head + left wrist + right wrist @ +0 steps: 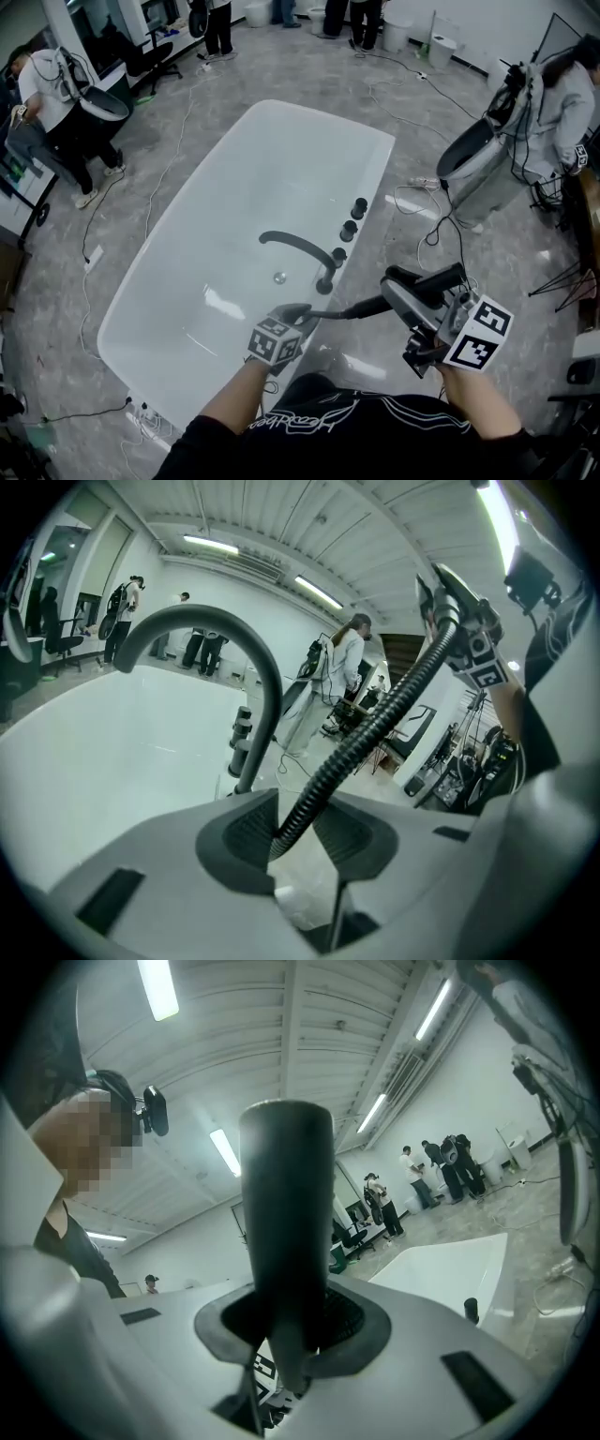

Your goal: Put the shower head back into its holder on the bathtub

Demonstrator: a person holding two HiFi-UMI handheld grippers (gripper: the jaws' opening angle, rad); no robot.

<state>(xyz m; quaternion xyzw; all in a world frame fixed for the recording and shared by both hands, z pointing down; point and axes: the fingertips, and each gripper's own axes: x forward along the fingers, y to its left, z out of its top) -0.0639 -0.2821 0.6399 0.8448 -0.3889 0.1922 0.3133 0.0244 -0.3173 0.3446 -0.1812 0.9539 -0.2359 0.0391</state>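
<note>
Looking down on a white bathtub filling mid-scene, sitting on a grey floor strewn with cables. Seeing people standing along the far edge, well apart from the tub. Noting a black curved spout arching over the basin from the right rim, with three black knobs lined up just beyond it on that same rim. Gripping the shower head in the right claw, jaws clamping on its dark handle and holding it beside the near-right rim, clear of the tub. Trailing a black ribbed hose leftward from it toward the spout base. Keeping the left claw at the near rim by that base, jaws standing apart. Running the hose loose between them, resting against one pad, clear of the other.
</note>
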